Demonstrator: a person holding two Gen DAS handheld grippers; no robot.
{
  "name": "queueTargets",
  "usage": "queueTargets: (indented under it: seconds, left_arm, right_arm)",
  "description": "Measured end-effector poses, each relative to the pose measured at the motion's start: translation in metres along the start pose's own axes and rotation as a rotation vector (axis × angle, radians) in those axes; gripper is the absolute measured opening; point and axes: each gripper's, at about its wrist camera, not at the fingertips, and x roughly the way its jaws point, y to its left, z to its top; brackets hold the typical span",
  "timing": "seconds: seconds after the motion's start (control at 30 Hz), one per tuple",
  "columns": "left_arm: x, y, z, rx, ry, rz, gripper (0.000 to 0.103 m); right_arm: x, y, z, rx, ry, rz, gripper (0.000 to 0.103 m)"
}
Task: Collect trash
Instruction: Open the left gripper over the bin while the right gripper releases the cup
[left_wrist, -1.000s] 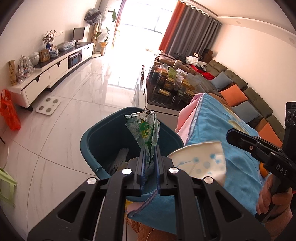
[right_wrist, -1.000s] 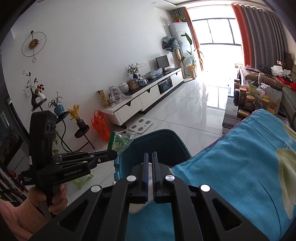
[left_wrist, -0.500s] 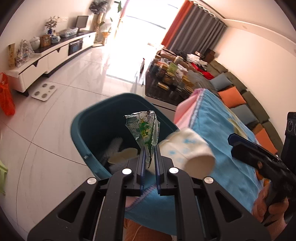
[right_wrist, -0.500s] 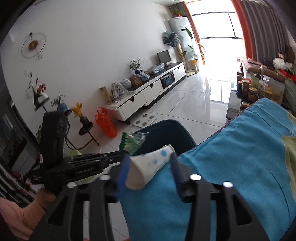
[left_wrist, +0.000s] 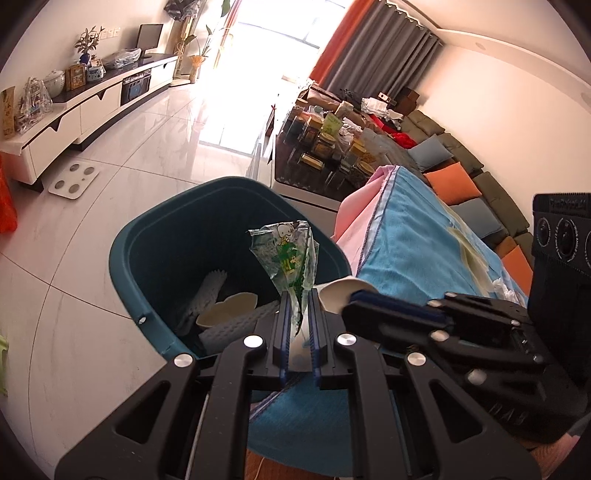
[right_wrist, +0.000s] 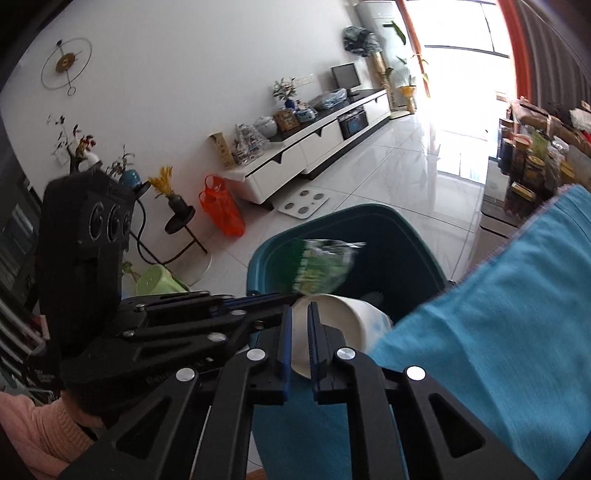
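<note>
A teal trash bin (left_wrist: 155, 236) stands on the floor beside the blue-clothed table; it also shows in the right wrist view (right_wrist: 413, 240). White foam netting (left_wrist: 207, 295) and a paper cup (left_wrist: 225, 314) lie inside it. My left gripper (left_wrist: 298, 314) is shut on a green-and-clear snack wrapper (left_wrist: 288, 254), held over the bin's near rim; the wrapper also shows in the right wrist view (right_wrist: 325, 266). My right gripper (right_wrist: 300, 332) is shut on the rim of a white paper cup (right_wrist: 343, 332) with blue dots, at the table edge by the bin. The cup's rim (left_wrist: 343, 291) shows beside the left fingers.
The blue cloth (right_wrist: 498, 332) covers the table on the right. A coffee table with jars (left_wrist: 332, 147), a sofa with cushions (left_wrist: 454, 181), a white TV cabinet (left_wrist: 85, 107), a floor scale (left_wrist: 74, 181), an orange bag (right_wrist: 221, 210) and a green stool (right_wrist: 159, 280) surround the tiled floor.
My right gripper opened around the paper cup, then shut on its rim and swung close beside the left gripper. Both grippers moved nearer the bin; the wrapper stays held.
</note>
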Motion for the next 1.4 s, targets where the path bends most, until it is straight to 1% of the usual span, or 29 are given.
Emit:
queueTargets:
  seconds: [0.03,0.13,0.27,0.4,0.5,0.7,0.73,0.77,0.83,0.97,1.03,1.13,1.2,1.27,1.33,1.4]
  left_arm:
    - [0.002,0.0,0.001,0.001,0.0,0.005,0.006]
    - [0.006,0.005,0.004,-0.018,0.01,-0.011,0.009]
    - [0.012,0.006,0.005,-0.015,0.019,-0.013,0.009]
    - [0.018,0.015,0.004,-0.03,0.029,-0.011,0.009]
    - [0.026,0.019,0.008,-0.034,0.033,0.003,0.01]
    - [0.047,0.03,0.013,-0.026,0.067,0.062,0.015]
    - [0.05,0.031,0.013,-0.023,0.076,0.07,0.023]
    - [0.053,0.033,0.012,-0.019,0.086,0.072,0.033]
    - [0.056,0.034,0.01,-0.011,0.091,0.091,0.037]
    - [0.058,0.036,0.009,-0.021,0.093,0.098,0.041]
    - [0.053,0.034,0.008,-0.014,0.075,0.105,0.045]
    - [0.038,0.026,0.007,0.012,0.034,0.114,0.055]
    - [0.025,0.016,0.005,0.041,-0.002,0.118,0.058]
    - [0.011,0.002,0.002,0.087,-0.041,0.11,0.064]
    - [0.0,-0.012,-0.001,0.129,-0.072,0.097,0.067]
    - [-0.011,-0.033,-0.006,0.181,-0.101,0.063,0.074]
  right_arm:
    - [0.002,0.001,0.001,0.002,0.004,-0.001,0.004]
    - [0.007,-0.006,0.004,0.037,0.016,0.022,0.004]
    - [0.008,-0.012,0.002,0.048,0.031,-0.003,0.004]
    - [0.01,-0.021,0.002,0.084,0.04,-0.017,0.004]
    - [0.01,-0.024,0.004,0.091,0.032,-0.019,0.005]
    - [0.007,-0.024,0.001,0.104,0.02,-0.016,0.006]
    - [0.006,-0.025,0.001,0.106,0.019,-0.016,0.006]
    - [0.004,-0.025,0.0,0.11,0.015,-0.016,0.006]
    - [0.0,-0.029,-0.002,0.118,0.008,-0.016,0.009]
    - [-0.011,-0.032,-0.006,0.133,-0.016,-0.019,0.012]
    - [-0.02,-0.034,-0.01,0.141,-0.033,-0.018,0.02]
    - [-0.034,-0.038,-0.013,0.15,-0.061,-0.029,0.028]
    - [-0.048,-0.04,-0.019,0.153,-0.084,-0.042,0.028]
    - [-0.061,-0.042,-0.025,0.159,-0.107,-0.049,0.03]
    - [-0.079,-0.045,-0.034,0.164,-0.139,-0.067,0.038]
    - [-0.099,-0.047,-0.045,0.17,-0.173,-0.094,0.039]
